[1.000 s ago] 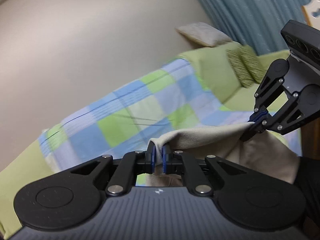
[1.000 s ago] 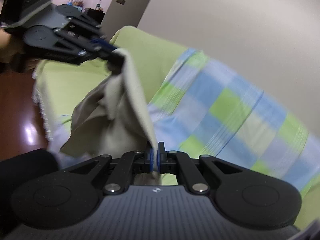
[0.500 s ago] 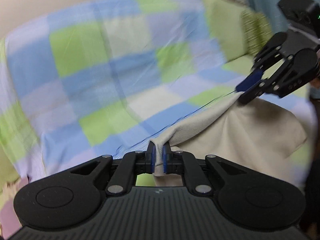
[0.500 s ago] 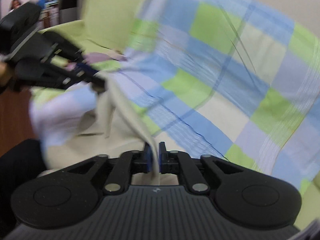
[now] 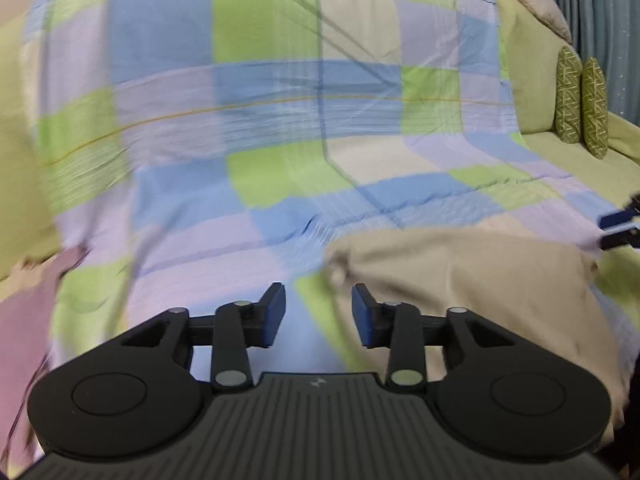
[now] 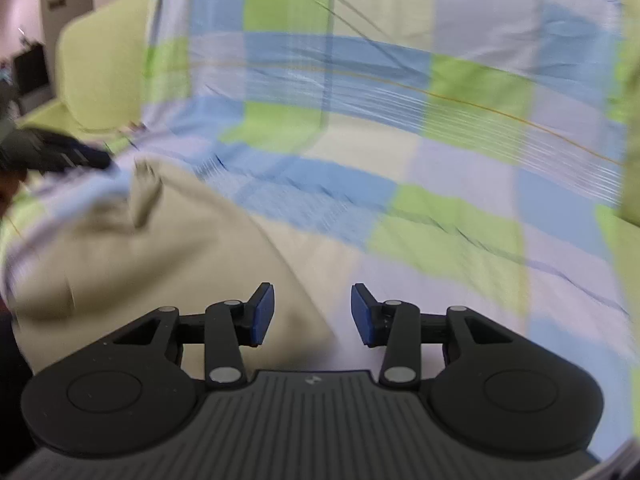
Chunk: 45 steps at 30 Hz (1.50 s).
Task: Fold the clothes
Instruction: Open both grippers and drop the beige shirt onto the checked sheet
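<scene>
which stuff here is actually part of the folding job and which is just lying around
Part of the job:
- beige garment, lying on the checked blanket
- left gripper and right gripper, jaws just opened, nothing between them

Just lying about:
- checked blanket
- patterned cushions
- pink cloth
- curtain

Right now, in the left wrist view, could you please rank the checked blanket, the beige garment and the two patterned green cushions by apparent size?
1. checked blanket, largest.
2. beige garment, though nearness enlarges it.
3. patterned green cushions, smallest; they are farthest away and look alike.
</scene>
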Motion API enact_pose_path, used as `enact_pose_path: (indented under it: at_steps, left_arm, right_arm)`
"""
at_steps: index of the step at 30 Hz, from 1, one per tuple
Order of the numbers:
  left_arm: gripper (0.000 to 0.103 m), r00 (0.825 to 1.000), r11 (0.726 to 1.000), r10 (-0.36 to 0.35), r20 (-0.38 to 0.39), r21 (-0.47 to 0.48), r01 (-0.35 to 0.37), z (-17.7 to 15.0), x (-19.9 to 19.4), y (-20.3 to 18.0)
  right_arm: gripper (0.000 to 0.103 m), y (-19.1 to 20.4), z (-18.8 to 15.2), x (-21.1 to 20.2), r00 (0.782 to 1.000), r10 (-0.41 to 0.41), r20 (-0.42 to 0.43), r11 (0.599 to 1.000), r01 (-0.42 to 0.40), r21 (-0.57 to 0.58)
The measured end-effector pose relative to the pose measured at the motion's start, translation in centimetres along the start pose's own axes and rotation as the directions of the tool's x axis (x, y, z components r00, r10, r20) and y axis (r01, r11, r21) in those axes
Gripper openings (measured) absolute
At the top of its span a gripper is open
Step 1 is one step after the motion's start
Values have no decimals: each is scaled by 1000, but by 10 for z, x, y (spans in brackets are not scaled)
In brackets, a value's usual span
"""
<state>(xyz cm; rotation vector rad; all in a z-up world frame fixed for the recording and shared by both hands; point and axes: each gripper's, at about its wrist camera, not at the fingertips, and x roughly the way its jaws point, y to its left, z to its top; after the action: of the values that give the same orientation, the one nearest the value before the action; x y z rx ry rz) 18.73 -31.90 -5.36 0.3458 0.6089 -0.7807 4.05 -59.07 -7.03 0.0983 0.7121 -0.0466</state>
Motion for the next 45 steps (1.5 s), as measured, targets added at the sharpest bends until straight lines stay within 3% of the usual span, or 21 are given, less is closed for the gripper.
enact_pose_path:
  at_steps: [3,4,5,7,8,10,12,17,23,28,30,31,34,36,39,40,42,44,45]
  left_arm:
    - [44,996,1000,3,-88,-3,-4,-34,-26,-2]
    - [44,991,1000,8,-131,-8,-9,-44,-28,-1]
    - [44,984,1000,13,-178,-9,-15,-53,-28,-1]
    - [45,970,999,53,-239,8,-53,-71,-26,-4]
    - [46,967,997,74,-243,16,-72,-79,-28,-4]
    - [47,962,992,130,-242,30,-127,-89,-34,-1]
    - [47,952,982,189,-239,43,-183,-97,-41,4]
    - [47,945,972,233,-228,62,-225,-110,-50,21]
    - [47,937,962,272,-217,96,-257,-116,-49,25]
    - [46,943,962,266,-198,117,-247,-109,-57,26]
    - [45,969,976,204,-138,107,-190,-99,-70,22]
    - [45,981,983,164,-101,105,-153,-94,-78,19]
    - [46,1000,981,3,15,195,-6,-85,-102,-6]
    - [48,995,950,-86,58,306,64,-86,-113,-27]
    - [49,988,883,-141,70,460,93,-90,-118,-59]
    - [50,986,848,-154,64,521,99,-93,-119,-70]
    - [50,987,730,-155,46,678,83,-108,-119,-95]
    - [50,990,636,-137,44,770,54,-118,-113,-113]
    - [50,990,574,-131,47,818,37,-124,-108,-122]
  right_arm:
    - [42,5,-42,-21,998,-38,-53,999,40,34]
    - [52,7,-55,-26,996,-51,-76,998,53,27]
    - [56,9,-68,-29,992,-65,-104,998,66,7]
    - [56,11,-89,-30,985,-87,-150,995,81,-50]
    - [55,10,-97,-32,982,-94,-163,994,84,-66]
    - [42,2,-106,-34,978,-114,-173,991,100,-90]
    - [34,-11,-109,-39,975,-130,-180,990,116,-84]
    - [33,-28,-114,-46,965,-168,-203,984,152,-96]
    - [36,-21,-119,-60,946,-223,-234,971,193,-144]
    - [40,-18,-126,-78,926,-290,-240,957,279,-79]
    - [40,-3,-119,-85,918,-335,-212,942,320,-102]
    - [40,7,-114,-88,924,-336,-181,940,317,-125]
    - [40,54,-96,-94,979,-195,-53,966,183,-181]
    - [39,91,-86,-94,995,-99,7,963,98,-251]
    - [37,148,-80,-83,1000,13,27,908,0,-419]
    - [36,162,-80,-79,999,37,27,884,-20,-467]
    - [35,179,-81,-69,999,49,19,840,-31,-541]
    - [32,192,-81,-61,998,57,4,817,-44,-576]
    - [32,193,-82,-57,998,60,0,813,-49,-580]
